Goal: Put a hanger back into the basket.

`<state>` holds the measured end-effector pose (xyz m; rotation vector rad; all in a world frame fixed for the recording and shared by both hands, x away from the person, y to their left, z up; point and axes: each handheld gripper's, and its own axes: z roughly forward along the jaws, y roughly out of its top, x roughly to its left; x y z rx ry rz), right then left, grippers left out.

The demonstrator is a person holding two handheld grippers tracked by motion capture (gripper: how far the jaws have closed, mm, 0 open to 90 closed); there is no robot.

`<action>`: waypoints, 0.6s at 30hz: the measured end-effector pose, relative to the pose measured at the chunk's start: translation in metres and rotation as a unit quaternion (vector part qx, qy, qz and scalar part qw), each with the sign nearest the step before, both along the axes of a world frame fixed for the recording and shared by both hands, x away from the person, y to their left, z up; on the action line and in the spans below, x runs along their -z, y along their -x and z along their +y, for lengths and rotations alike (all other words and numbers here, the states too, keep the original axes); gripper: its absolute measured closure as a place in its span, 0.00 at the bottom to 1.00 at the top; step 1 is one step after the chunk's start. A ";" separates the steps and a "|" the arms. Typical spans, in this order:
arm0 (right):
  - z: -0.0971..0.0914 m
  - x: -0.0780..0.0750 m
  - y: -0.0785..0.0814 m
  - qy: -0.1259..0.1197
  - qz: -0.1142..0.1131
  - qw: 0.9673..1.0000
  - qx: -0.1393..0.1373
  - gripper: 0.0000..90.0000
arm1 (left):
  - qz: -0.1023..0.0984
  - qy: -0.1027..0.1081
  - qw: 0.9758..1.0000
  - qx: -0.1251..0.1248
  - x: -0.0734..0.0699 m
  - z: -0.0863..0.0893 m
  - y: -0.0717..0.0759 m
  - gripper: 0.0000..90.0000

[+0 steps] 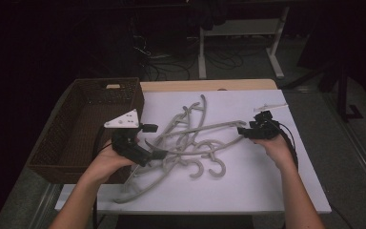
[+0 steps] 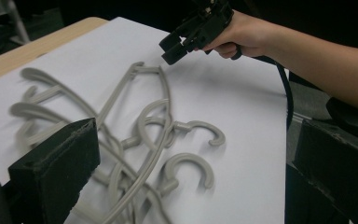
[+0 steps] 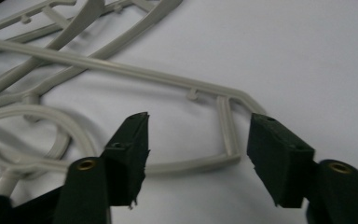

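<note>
- The grey plastic hangers (image 1: 190, 138) lie tangled in a loose pile on the white tabletop in front of me, just right of the basket.
- Two hooks (image 2: 191, 170) curl open at the near edge of the pile, side by side.
- One hanger's shoulder end (image 3: 226, 135) lies flat on the white surface, under my right gripper's parted tips and untouched.

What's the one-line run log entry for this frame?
left gripper: open, over pile of grey plastic hangers | right gripper: open, above hanger end, nothing held | brown wicker basket: left of pile | white table
</note>
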<state>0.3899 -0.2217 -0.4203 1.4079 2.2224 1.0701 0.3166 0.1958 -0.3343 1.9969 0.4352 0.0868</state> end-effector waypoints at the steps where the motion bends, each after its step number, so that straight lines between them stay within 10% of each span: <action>1: 0.000 -0.001 0.008 -0.002 -0.002 1.000 -0.006 0.34 | 0.002 -0.003 1.000 0.007 0.004 -0.010 -0.004 0.00; 18: -0.007 0.007 0.057 -0.008 0.000 0.999 -0.031 0.15 | 0.022 -0.079 0.996 0.027 0.054 -0.063 -0.043 0.00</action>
